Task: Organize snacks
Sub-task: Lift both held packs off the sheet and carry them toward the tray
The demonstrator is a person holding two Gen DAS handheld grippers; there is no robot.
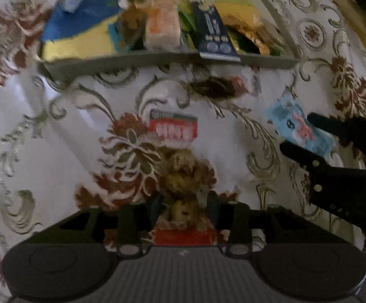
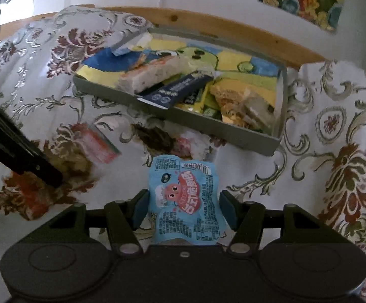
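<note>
A grey tray (image 1: 157, 60) (image 2: 220, 128) holds several snack packets at the far side of the floral cloth. My right gripper (image 2: 183, 202) (image 1: 296, 133) is shut on a light blue packet (image 2: 183, 189) (image 1: 291, 118) with a pink cartoon, its pads against both sides. A clear packet of brown snack pieces with red ends (image 1: 180, 174) (image 2: 97, 144) lies on the cloth. My left gripper (image 1: 184, 202) stands open over its near part, one finger on each side; the view is blurred. A left finger (image 2: 44, 174) shows at the left in the right wrist view.
A dark brown snack in a clear wrapper (image 1: 215, 88) (image 2: 157, 136) lies on the cloth just in front of the tray. A navy packet (image 1: 213, 38) (image 2: 178, 91) hangs over the tray's front wall. The wooden table edge (image 2: 233, 27) runs behind the tray.
</note>
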